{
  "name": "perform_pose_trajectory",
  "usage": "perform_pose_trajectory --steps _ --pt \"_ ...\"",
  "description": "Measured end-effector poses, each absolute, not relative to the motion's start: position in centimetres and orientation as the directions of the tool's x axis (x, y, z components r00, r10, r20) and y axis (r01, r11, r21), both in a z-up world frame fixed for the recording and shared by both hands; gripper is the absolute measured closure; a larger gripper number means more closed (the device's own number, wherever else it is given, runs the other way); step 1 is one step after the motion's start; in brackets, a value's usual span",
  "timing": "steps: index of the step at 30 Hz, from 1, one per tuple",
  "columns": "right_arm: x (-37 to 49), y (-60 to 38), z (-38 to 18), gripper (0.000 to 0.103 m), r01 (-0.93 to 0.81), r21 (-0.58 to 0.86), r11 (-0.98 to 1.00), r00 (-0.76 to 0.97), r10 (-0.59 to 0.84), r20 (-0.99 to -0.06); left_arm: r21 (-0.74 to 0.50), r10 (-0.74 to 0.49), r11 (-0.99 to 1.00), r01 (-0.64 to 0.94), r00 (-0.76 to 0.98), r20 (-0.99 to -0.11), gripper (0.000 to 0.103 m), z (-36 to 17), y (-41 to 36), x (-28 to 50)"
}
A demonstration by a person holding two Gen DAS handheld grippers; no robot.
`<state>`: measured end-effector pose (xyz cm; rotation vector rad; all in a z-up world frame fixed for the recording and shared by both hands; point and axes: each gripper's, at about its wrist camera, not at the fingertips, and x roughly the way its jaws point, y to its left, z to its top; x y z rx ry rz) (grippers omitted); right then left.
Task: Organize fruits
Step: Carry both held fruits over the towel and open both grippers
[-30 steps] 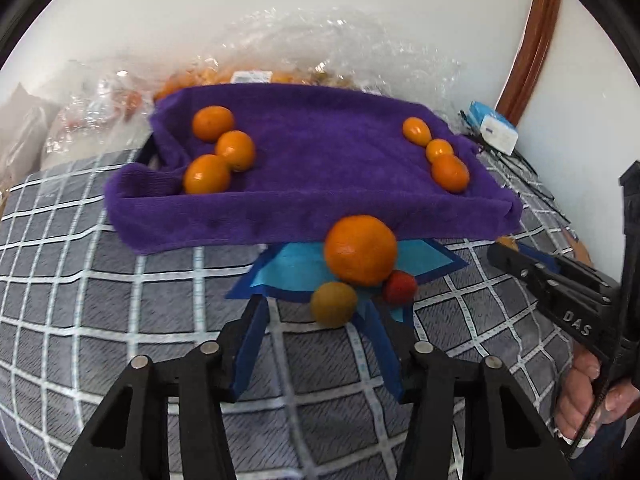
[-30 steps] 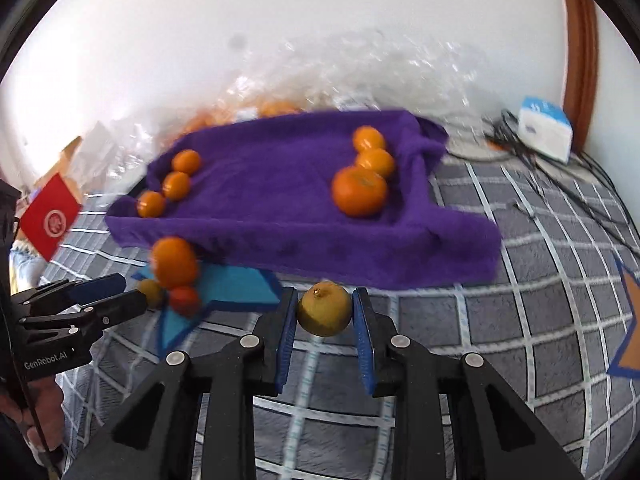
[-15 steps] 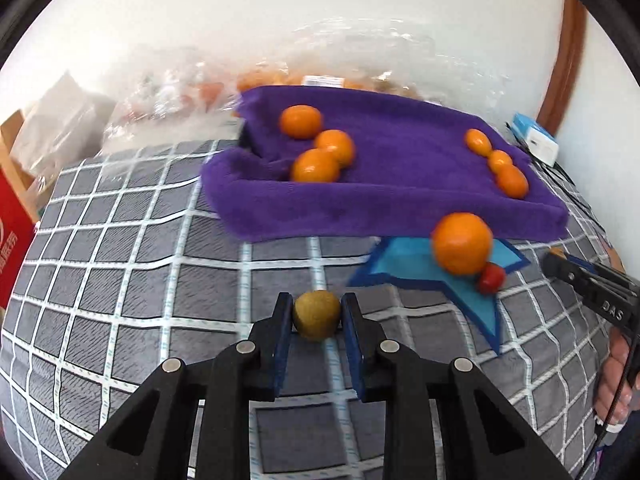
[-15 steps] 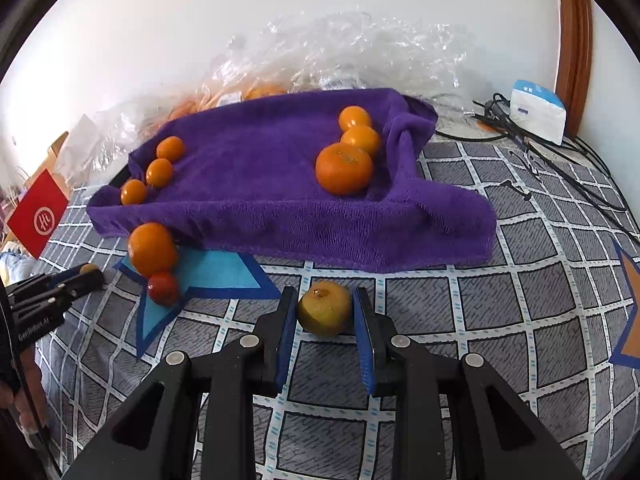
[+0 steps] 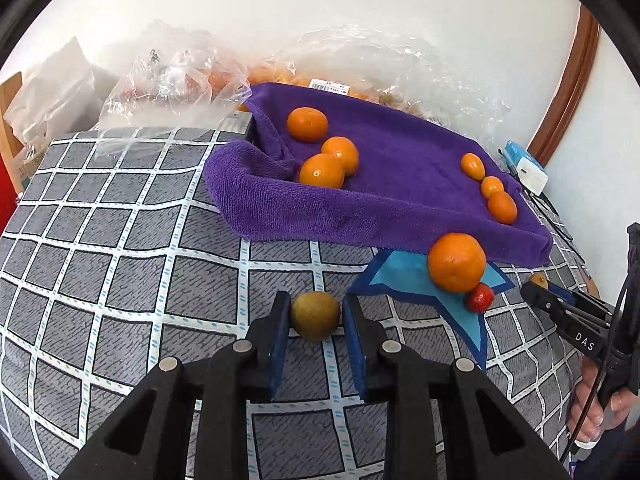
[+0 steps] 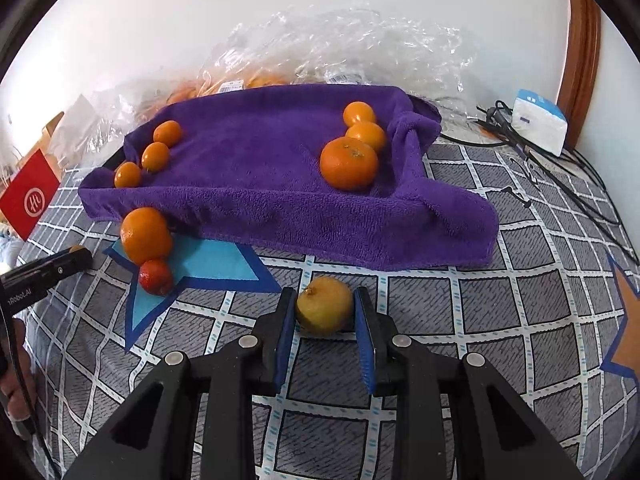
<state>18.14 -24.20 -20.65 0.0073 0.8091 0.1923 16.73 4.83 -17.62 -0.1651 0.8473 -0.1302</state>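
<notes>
**Risk assessment: both tongs loaded, fruit not yet placed**

The left tongs (image 5: 316,316) are clenched on a brownish-green fruit (image 5: 315,315). The right tongs (image 6: 325,312) are clenched on a yellowish fruit (image 6: 325,305). Both fruits are held low above the checked bedcover (image 5: 120,260), in front of the purple towel-lined tray (image 5: 400,168).

Possible faults:

- **Slip from the pads.** Each fruit is round and gripped near its widest part only. A quick swing or wrist roll may let it squirt forward and roll off the bedcover.
- **Collision on approach.** The large orange (image 5: 456,262) and the small red fruit (image 5: 479,298) lie touching each other against the tray's front edge, between the two tongs. A low path may knock them away.
- **Disturbed groups.** The tray holds oranges at one end and smaller oval fruits at the other; a dropped fruit may roll into either row.
- **Bruising.** Skin firmness cannot be judged from these views; excess squeeze may mark the fruit.
</notes>
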Motion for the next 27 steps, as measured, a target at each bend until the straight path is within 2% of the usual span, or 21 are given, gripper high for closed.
perform_pose_trajectory --steps 20,27 --pt "17.1 -25.1 -19.3 0.075 -0.158 0.128 0.979 0.738 0.203 -0.644 -0.260 -0.194 0.965 0.021 0.725 -0.661 0.079 -16.5 6.4 15.3" --pt "16.7 -24.6 -16.6 0.075 -0.180 0.134 0.974 0.765 0.225 -0.604 -0.293 -0.208 0.956 0.027 0.766 -0.608 0.079 -15.6 6.6 14.6"
